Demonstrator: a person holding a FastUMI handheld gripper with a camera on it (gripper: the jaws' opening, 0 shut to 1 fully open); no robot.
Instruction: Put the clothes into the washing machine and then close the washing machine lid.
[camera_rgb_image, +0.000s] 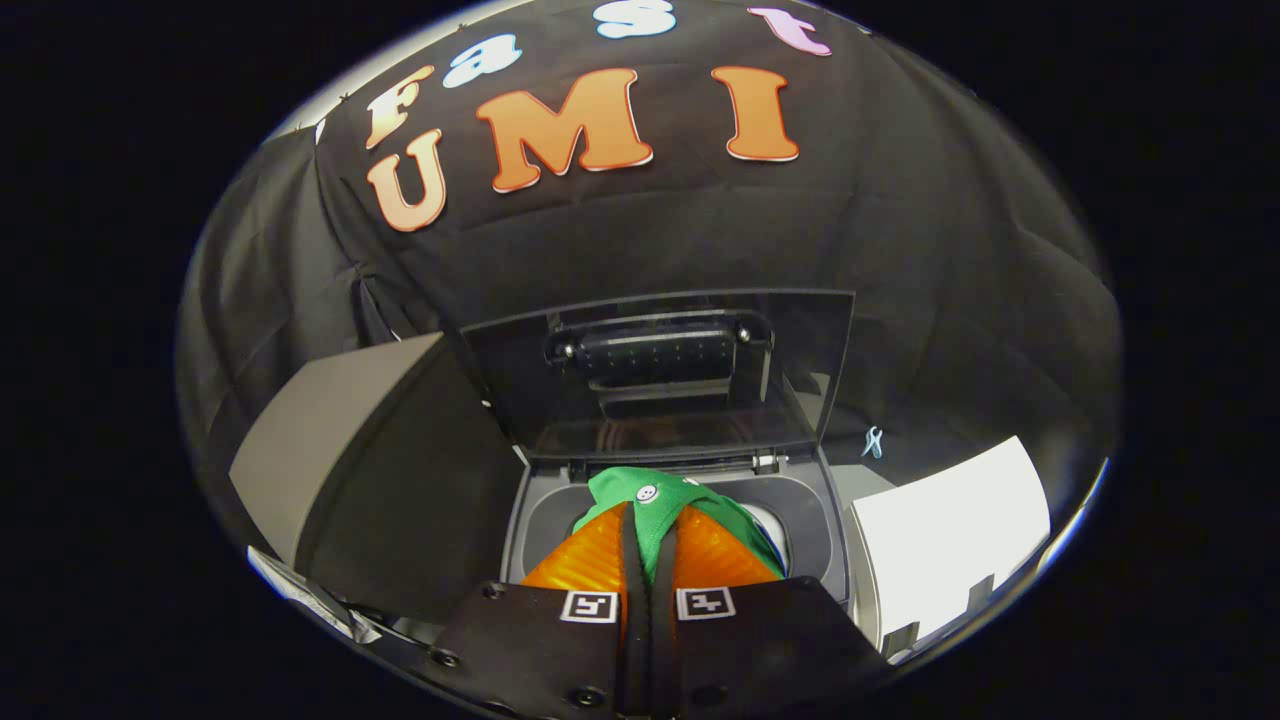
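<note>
My gripper (650, 525) is shut on a green garment (650, 492) with a white button; the cloth bunches between and over the orange fingers (585, 560). Directly beneath and ahead lies the small grey washing machine (520, 520), its round tub opening partly hidden by the fingers and the cloth. The machine's transparent lid (660, 365) stands raised upright at the back, a dark handle block showing through it. The garment hangs over the tub opening; how deep it reaches inside is hidden.
A grey box-like object (340, 450) stands close on the left of the machine. A white box (950, 530) sits on the right. A small pale clip (873, 442) hangs on the black cloth wall behind.
</note>
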